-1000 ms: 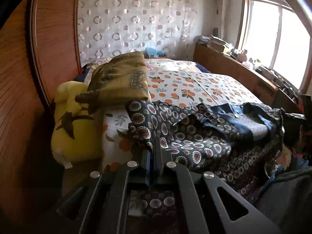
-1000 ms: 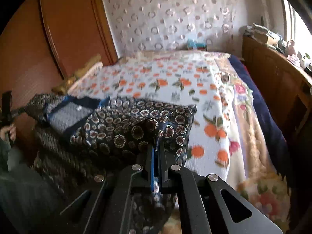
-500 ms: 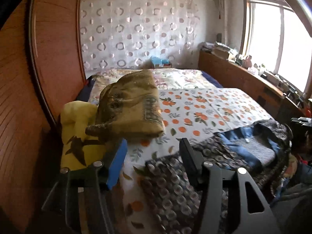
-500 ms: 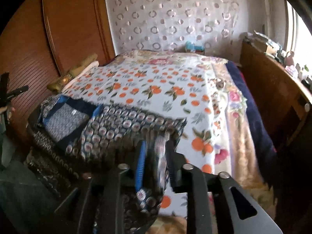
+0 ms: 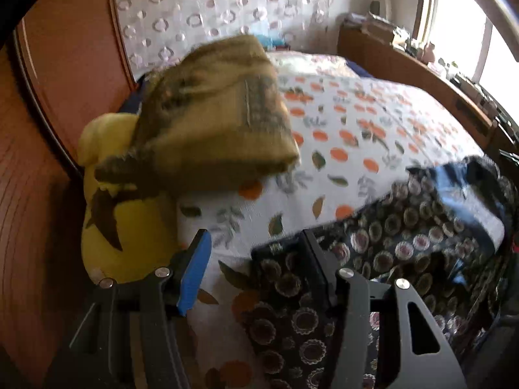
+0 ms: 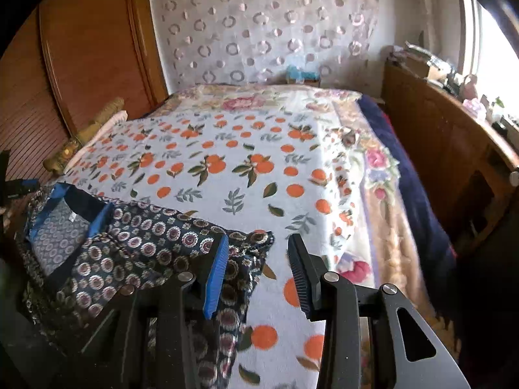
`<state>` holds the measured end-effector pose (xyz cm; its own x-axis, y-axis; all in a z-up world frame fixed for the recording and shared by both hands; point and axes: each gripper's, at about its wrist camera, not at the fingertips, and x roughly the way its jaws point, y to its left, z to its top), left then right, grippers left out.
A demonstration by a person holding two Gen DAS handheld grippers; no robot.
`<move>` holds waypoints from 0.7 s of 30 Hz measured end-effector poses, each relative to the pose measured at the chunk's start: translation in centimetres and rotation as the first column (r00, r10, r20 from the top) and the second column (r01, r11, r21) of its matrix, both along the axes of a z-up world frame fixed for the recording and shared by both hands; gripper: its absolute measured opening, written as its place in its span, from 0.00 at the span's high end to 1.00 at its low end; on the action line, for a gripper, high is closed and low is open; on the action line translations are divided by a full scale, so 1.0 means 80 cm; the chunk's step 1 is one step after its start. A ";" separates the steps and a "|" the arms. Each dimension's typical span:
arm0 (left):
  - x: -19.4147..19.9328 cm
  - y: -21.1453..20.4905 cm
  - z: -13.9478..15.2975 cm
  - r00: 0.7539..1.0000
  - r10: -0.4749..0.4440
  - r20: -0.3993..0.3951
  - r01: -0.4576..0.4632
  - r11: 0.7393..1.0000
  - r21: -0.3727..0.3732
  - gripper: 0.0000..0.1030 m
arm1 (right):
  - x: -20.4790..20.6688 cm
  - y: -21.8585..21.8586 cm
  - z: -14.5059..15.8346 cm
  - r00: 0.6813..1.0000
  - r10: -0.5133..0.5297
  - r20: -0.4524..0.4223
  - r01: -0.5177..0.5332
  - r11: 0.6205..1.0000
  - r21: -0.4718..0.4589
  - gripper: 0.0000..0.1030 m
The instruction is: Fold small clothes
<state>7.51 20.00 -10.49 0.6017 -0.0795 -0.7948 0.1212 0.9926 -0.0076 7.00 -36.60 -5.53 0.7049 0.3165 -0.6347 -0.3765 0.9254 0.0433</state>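
— Where did the dark floral garment (image 6: 142, 246) lie?

— Spread along the near edge of the bed, on the orange-print bedspread (image 6: 246, 168), its blue-lined opening turned up toward the left and one corner reaching out to the right. Part of it hung over the edge.

— And the tools?

— Both apart, neither clamped on anything. The right gripper (image 6: 256, 272) had just been opening; that corner of cloth lay loose between its jaws with no pad pressing it. The left gripper (image 5: 256, 265) stood with its jaws wide, the garment's other end (image 5: 373, 246) lying by its dark finger, not pinched.

— What could have spoiled the fold?

— The overhang, I judged. With nothing holding it, the hanging weight might drag the cloth off the bed. A regrasp catching the bedspread along with the garment would also lift both together.

— Anything nearby?

— An olive folded blanket (image 5: 214, 120) on a yellow pillow (image 5: 120, 227), left of the garment, near enough for a sweeping fold to snag it.
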 end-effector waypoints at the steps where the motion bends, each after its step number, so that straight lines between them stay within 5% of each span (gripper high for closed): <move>1: -0.001 -0.003 -0.005 1.000 -0.007 -0.016 0.007 1.000 0.005 0.45 | 0.004 0.002 -0.004 1.000 0.001 -0.009 -0.001 1.000 -0.005 0.62; 21: -0.004 -0.009 -0.014 1.000 -0.018 -0.020 0.018 1.000 -0.001 0.45 | 0.036 0.006 -0.028 0.996 0.012 -0.086 -0.016 0.999 -0.042 0.62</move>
<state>7.16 19.25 -11.65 0.5844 -0.0910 -0.8064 0.1386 0.9903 -0.0114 9.88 -36.11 -7.73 0.6428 0.2973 -0.7059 -0.3863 0.9217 0.0364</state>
